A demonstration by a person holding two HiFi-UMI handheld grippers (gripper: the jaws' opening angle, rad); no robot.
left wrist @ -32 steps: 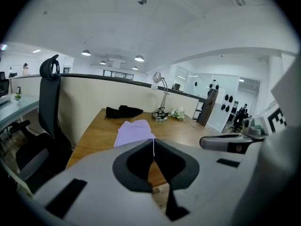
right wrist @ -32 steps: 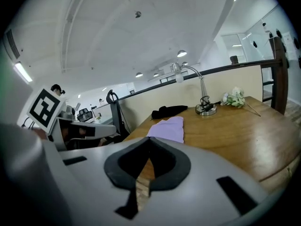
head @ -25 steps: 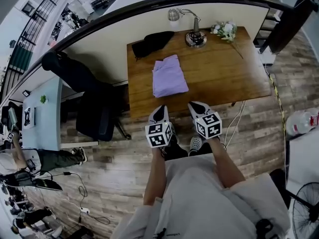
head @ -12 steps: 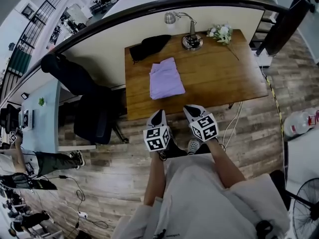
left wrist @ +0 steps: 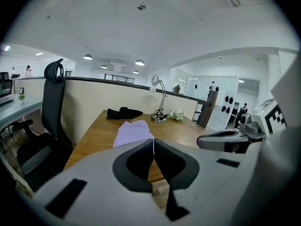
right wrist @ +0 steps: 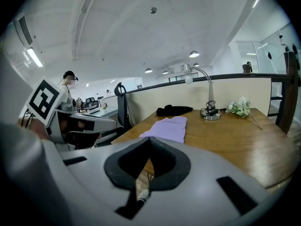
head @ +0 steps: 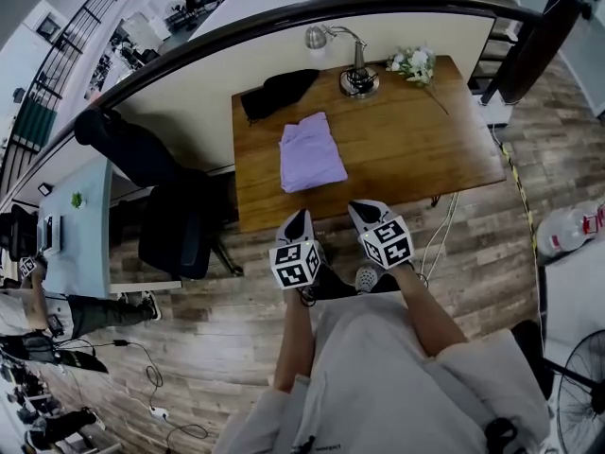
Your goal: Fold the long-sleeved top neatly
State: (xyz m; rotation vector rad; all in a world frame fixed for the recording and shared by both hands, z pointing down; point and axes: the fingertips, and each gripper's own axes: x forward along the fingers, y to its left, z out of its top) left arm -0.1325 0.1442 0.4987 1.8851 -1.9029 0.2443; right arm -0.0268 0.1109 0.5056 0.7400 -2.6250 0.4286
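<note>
The lilac long-sleeved top (head: 310, 152) lies folded into a compact rectangle on the left half of the wooden table (head: 425, 149). It also shows ahead of the jaws in the left gripper view, top (left wrist: 134, 132), and in the right gripper view, top (right wrist: 170, 127). Both grippers hang side by side in front of the table's near edge, off the table and well short of the top. My left gripper (head: 301, 218) is shut with nothing in it, jaws meeting (left wrist: 153, 144). My right gripper (head: 364, 207) is likewise shut and empty (right wrist: 149, 141).
At the table's back stand a dark bundle of cloth (head: 279, 88), a desk lamp (head: 357, 76) and a small bunch of flowers (head: 411, 62). A black office chair (head: 184, 225) stands left of the table. Cables trail over the floor on the right, near a fan (head: 579, 395).
The head view has drifted slightly, so the table and top sit a little further left. Both grippers keep their place and stay shut.
</note>
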